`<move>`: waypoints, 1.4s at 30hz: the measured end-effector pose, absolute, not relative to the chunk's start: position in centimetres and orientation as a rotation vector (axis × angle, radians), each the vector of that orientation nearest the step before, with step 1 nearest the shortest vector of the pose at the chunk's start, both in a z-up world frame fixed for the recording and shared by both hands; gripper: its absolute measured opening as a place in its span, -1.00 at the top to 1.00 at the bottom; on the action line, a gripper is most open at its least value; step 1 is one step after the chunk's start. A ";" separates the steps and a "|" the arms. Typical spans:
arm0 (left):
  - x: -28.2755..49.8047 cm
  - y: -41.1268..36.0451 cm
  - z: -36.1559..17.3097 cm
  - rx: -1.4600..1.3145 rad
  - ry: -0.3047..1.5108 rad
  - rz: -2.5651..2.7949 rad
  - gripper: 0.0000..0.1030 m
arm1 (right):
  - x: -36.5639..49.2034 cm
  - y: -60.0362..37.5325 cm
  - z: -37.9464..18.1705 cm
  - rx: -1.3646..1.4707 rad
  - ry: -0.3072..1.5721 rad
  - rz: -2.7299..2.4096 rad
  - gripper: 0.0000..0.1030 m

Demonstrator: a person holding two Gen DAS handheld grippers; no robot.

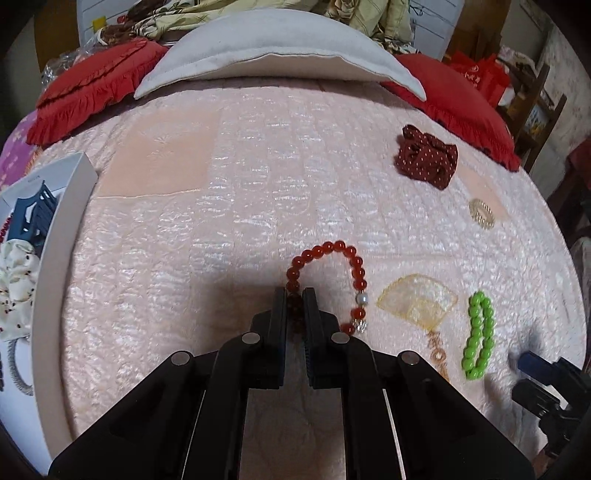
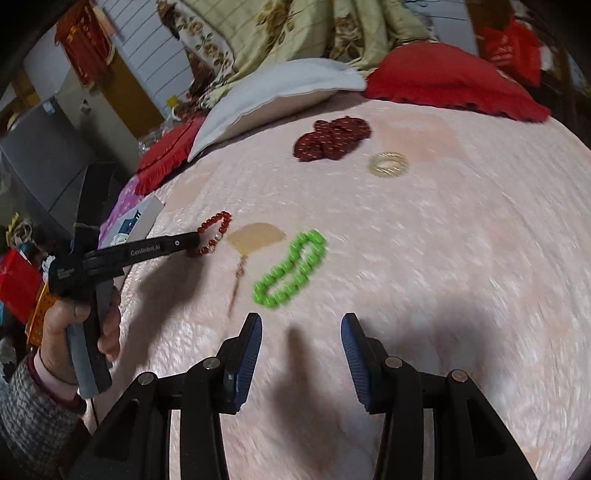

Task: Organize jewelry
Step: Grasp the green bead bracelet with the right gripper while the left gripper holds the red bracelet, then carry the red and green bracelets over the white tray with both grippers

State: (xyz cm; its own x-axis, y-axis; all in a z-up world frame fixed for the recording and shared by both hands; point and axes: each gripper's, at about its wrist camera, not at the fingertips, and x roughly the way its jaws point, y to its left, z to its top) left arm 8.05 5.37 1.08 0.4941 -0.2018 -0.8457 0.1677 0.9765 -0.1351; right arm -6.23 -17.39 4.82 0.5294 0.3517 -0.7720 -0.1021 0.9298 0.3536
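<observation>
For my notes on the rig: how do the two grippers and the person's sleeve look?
Both grippers, left and right, are black with silver rivets and ribbed blue pads. The left one reads "GenRobot.AI", with a grey grip. The sleeve is grey knit over a pink cuff.

A quilted pale pink bedspread [image 1: 258, 177] carries a flat white pillow [image 1: 280, 55] between two ruffled red cushions [image 1: 92, 85], floral bedding [image 2: 295, 33] heaped behind.

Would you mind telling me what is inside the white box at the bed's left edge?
The white box holds a dark blue hair claw, a cream spotted scrunchie and a grey hoop; the rest is cropped.
</observation>
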 end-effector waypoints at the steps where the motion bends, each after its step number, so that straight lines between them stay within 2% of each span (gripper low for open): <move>1: 8.2 5.4 1.1 -0.040 1.027 -0.229 0.87 | -5.6 -17.0 4.8 0.266 0.983 0.271 0.17; 10: 9.3 5.5 0.9 -0.042 0.991 -0.249 0.86 | -1.6 -13.7 3.6 0.096 0.998 0.193 0.17; 12: 9.2 5.2 0.9 -0.030 0.981 -0.241 0.79 | -1.5 -13.4 3.5 0.099 0.989 0.194 0.17; 13: 9.1 5.0 0.9 -0.026 0.975 -0.240 0.74 | -1.4 -13.3 3.4 0.109 0.988 0.195 0.28; 15: 8.9 4.5 0.9 -0.028 0.969 -0.245 0.48 | -1.3 -12.7 3.3 0.072 0.980 0.170 0.41; 17: 8.6 4.0 0.9 -0.028 0.964 -0.244 0.33 | -1.3 -12.6 3.3 0.073 0.975 0.180 0.73; 18: 8.5 3.6 0.9 -0.009 0.957 -0.233 0.33 | -1.2 -12.7 3.3 0.093 0.978 0.194 0.77; 19: 8.4 3.3 0.8 0.014 0.954 -0.227 0.34 | -1.1 -12.9 3.3 0.116 0.981 0.208 0.83; 20: 8.3 3.0 0.8 0.037 0.952 -0.222 0.57 | -1.0 -13.1 3.2 0.139 0.984 0.220 0.83; 21: 8.2 2.9 0.8 0.053 0.951 -0.219 0.88 | -0.9 -13.2 3.3 0.151 0.983 0.222 0.83; 29: 6.6 4.2 2.9 -0.004 0.949 -0.269 0.88 | -1.7 -15.1 5.8 0.257 0.925 0.235 0.83; 42: -0.6 8.3 10.6 -0.108 0.853 -0.298 0.88 | -5.1 -14.5 10.1 0.297 0.867 0.303 0.83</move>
State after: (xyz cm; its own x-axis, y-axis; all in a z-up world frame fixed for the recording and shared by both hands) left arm -0.60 8.29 10.57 0.6195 -0.3017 -0.7247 0.2155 0.9531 -0.2126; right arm -5.10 -14.50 10.14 0.6100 0.3773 -0.6968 -0.1390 0.9167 0.3746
